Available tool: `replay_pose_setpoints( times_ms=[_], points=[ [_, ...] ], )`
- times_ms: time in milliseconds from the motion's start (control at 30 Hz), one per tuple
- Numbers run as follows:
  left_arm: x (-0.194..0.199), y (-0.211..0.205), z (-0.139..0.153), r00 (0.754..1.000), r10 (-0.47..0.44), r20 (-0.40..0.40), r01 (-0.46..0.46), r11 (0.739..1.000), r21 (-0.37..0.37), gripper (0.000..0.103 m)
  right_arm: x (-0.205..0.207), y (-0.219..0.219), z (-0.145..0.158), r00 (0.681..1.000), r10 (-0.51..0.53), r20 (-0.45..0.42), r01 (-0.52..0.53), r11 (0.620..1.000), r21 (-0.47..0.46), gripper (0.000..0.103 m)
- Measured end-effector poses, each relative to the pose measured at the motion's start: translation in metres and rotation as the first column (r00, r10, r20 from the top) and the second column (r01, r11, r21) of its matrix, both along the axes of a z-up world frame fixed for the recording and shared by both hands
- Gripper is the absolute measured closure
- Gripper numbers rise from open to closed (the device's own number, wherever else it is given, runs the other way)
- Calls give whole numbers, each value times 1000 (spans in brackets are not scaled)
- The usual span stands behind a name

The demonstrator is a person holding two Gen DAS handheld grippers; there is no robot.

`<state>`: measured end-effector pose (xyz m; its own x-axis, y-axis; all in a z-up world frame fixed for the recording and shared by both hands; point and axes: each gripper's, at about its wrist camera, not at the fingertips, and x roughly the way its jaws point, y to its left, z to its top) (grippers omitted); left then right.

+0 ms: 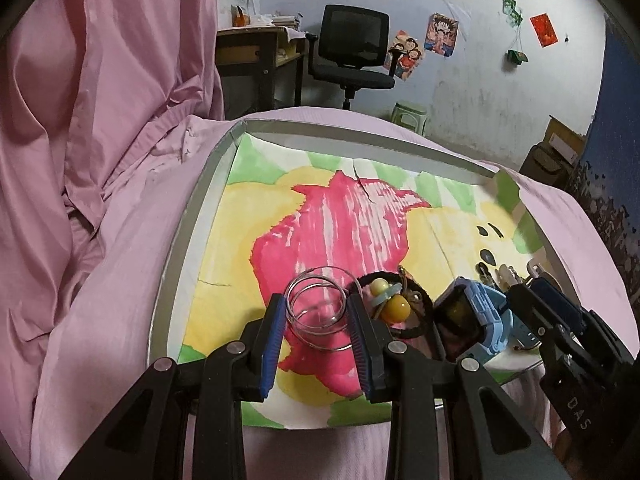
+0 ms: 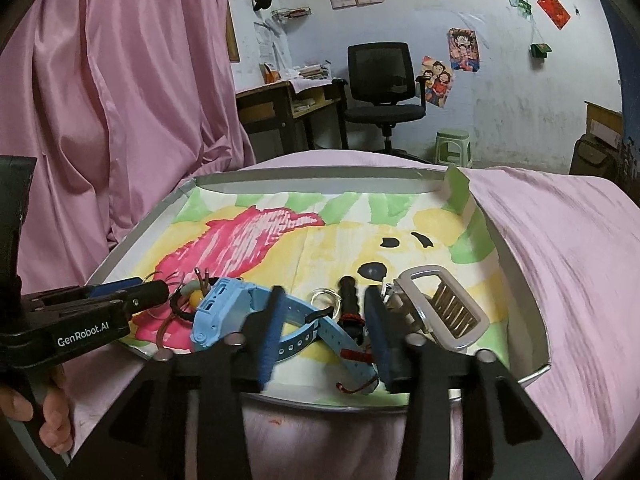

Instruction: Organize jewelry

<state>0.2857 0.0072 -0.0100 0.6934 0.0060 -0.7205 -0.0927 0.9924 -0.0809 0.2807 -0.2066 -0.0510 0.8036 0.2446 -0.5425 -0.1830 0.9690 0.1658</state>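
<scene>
Left wrist view: the left tongs [image 1: 316, 320] straddle a pair of clear bangles [image 1: 316, 312] lying on the painted paper lining a shallow tray [image 1: 188, 220], which sits on a bed under a pink sheet [image 1: 100, 280]. The blue pads sit at the bangles' outer edges; whether they actually press cannot be told. The bangles appear rigid, light and slick, possibly brittle; a hold across the rim with moderate pressure seems advisable. Just to the right lie a black hair tie with yellow beads [image 1: 394, 304] and a blue watch [image 1: 476, 320].

Right wrist view: the right tongs [image 2: 320, 320] stand spread over the watch strap [image 2: 304, 320], pinching nothing. This view alone shows a silver buckle-like clasp [image 2: 444, 308], a small metal ring [image 2: 326, 298] and a black-and-red cord piece [image 2: 350, 312]; the bangles are barely visible here behind the left tool.
</scene>
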Motion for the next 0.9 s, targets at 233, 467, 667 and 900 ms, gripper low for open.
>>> replay_pose_setpoints(
  times_ms=[233,467,667,900],
  points=[
    [-18,5,13,997,2,73,1,999,-39,51,-21,-6,18,997,-17,81,17,1000,4,52],
    [-48,5,38,983,-14,184,17,1000,-14,35,-51,-17,44,983,-48,176,44,999,28,32],
    [-80,8,58,958,-13,287,18,1000,-15,23,-81,-23,65,965,-67,254,58,997,42,18],
    [-117,19,71,925,21,379,-4,999,-44,7,-111,-25,80,950,-80,302,65,996,59,9]
  ],
)
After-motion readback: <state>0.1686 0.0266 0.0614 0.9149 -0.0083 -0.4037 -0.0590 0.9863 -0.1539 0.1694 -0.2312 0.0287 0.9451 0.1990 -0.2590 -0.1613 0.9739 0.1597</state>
